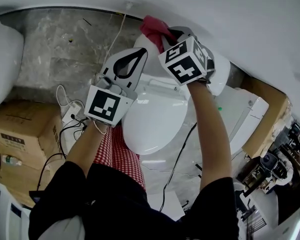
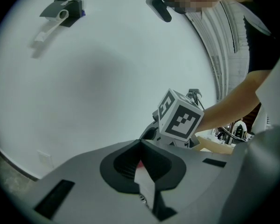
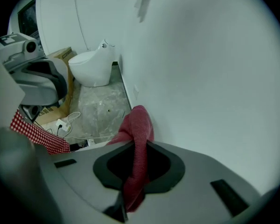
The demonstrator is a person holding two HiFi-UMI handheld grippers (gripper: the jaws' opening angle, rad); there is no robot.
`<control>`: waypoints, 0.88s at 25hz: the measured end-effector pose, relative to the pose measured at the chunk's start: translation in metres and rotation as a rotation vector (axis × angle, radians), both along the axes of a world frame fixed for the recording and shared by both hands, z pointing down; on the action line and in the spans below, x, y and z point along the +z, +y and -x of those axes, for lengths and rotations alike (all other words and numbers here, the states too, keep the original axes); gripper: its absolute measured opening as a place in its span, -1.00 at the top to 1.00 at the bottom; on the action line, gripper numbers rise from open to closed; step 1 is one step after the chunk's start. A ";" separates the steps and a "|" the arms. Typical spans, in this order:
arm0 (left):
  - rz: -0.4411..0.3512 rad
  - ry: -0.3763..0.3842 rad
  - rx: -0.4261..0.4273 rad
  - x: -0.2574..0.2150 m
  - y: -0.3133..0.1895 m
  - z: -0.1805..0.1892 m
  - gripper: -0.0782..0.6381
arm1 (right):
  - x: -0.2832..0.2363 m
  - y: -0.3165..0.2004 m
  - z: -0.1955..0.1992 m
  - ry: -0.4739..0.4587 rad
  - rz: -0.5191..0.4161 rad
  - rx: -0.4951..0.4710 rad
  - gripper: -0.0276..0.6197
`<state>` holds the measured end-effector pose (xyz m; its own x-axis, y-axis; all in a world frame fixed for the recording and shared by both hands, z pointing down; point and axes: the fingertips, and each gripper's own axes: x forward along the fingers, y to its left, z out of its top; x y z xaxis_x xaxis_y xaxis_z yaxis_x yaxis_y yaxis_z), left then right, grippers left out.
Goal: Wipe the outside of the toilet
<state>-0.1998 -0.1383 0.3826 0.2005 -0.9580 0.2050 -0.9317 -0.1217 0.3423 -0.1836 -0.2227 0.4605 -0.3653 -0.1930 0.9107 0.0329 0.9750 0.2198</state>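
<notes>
The white toilet (image 1: 152, 121) stands below me with its lid down, its back against the white wall (image 1: 240, 19). My right gripper (image 1: 165, 35) is shut on a red cloth (image 1: 154, 28) above the toilet's rear; the red cloth (image 3: 136, 139) runs up through the right gripper (image 3: 136, 146) and bunches close to the wall. My left gripper (image 1: 139, 53) is beside it on the left, jaws together, with a red-checked cloth (image 1: 117, 151) hanging under it. A sliver of that cloth shows inside the left gripper (image 2: 140, 144). The right gripper's marker cube (image 2: 179, 118) is just ahead.
A second white toilet (image 3: 91, 66) stands further along the wall. A cardboard box (image 1: 25, 129) is at the left, with a power strip and cables (image 1: 70, 116) on the stone floor. A white box (image 1: 245, 114), cardboard (image 1: 270, 121) and clutter (image 1: 275, 169) crowd the right.
</notes>
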 end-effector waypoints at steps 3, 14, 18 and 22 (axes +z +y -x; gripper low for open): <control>0.008 -0.012 0.018 0.004 0.000 -0.003 0.76 | -0.003 -0.003 -0.005 -0.021 -0.008 0.022 0.74; 0.004 -0.047 0.074 0.004 -0.002 -0.029 0.76 | -0.018 -0.015 -0.033 -0.106 0.007 0.084 0.74; 0.022 -0.065 0.073 0.010 -0.001 -0.037 0.76 | -0.022 -0.019 -0.044 -0.132 -0.029 0.088 0.74; 0.042 -0.059 0.091 0.017 0.002 -0.052 0.76 | -0.026 -0.023 -0.057 -0.144 -0.058 0.083 0.74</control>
